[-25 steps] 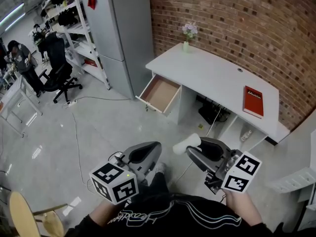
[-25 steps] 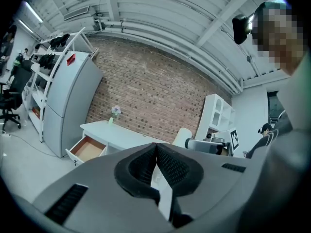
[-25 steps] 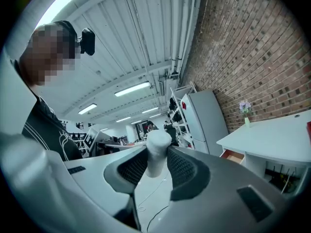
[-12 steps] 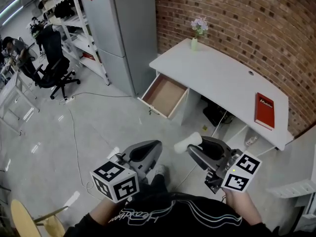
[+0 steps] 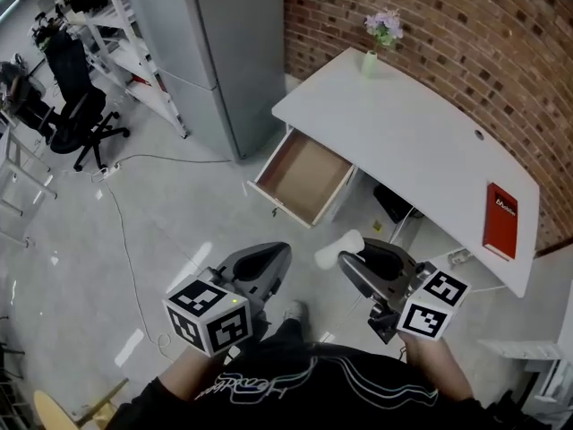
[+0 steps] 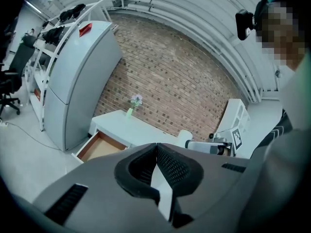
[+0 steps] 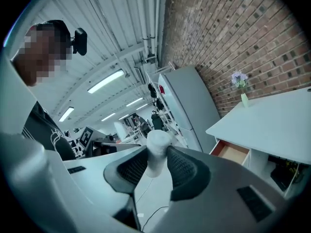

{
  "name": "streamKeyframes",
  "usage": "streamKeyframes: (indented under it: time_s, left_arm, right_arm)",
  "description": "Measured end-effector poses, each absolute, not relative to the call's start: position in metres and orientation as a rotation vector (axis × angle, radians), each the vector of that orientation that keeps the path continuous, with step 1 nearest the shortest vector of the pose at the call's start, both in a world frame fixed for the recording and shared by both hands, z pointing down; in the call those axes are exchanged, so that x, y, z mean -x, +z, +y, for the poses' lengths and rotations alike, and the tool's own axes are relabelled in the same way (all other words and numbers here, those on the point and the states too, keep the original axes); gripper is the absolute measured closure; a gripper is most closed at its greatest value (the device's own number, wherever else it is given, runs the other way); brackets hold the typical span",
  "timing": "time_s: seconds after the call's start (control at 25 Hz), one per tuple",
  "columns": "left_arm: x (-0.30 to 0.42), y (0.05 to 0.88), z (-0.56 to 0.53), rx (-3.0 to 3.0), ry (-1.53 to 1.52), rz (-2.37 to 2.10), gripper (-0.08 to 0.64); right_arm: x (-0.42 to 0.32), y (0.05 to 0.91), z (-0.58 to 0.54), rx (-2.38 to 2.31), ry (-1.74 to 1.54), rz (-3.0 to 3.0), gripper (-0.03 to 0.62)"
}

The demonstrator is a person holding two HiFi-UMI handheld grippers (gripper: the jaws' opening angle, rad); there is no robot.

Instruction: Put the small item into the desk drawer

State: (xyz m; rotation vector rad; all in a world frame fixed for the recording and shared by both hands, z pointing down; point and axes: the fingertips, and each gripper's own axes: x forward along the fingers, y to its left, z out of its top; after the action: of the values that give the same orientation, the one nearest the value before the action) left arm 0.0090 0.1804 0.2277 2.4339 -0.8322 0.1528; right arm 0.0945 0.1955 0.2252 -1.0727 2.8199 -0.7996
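Observation:
A small white cylinder [image 5: 338, 250] [image 7: 156, 152] is clamped between the pads of my right gripper [image 5: 351, 260] [image 7: 154, 165], which is shut on it and held at waist height, well short of the desk. The white desk [image 5: 421, 146] [image 7: 272, 120] stands against the brick wall, its brown-lined drawer [image 5: 303, 176] [image 6: 99, 146] [image 7: 232, 151] pulled out and showing nothing inside. My left gripper [image 5: 269, 262] [image 6: 156, 149] hangs beside the right one, jaws shut with nothing between them.
A red book [image 5: 500, 220] lies at the desk's right end, a small vase of flowers [image 5: 376, 38] at its far corner. A grey fridge [image 5: 206, 43] and white shelves [image 5: 98, 34] stand left of the desk. Cables [image 5: 134, 240] trail across the floor; office chairs [image 5: 72, 106] stand far left.
The head view has moved nearer the desk, so desk and open drawer sit lower and larger in frame. Both grippers keep their pose; the right stays shut on the white cylinder.

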Motion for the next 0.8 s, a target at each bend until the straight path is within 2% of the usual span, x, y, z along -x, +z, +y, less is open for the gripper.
streamKeyframes:
  time_s: [0.36, 0.8]
  left_arm:
    - [0.016, 0.275, 0.069, -2.381, 0.187, -0.84, 0.538]
    - [0.027, 0.32, 0.022, -2.302, 0.213, -0.898, 0.538]
  right_arm:
    - [-0.071, 0.278, 0.08, 1.188, -0.881, 2.863, 0.456]
    - [-0.065, 0.332, 0.013, 1.236, -0.953, 2.893, 0.456]
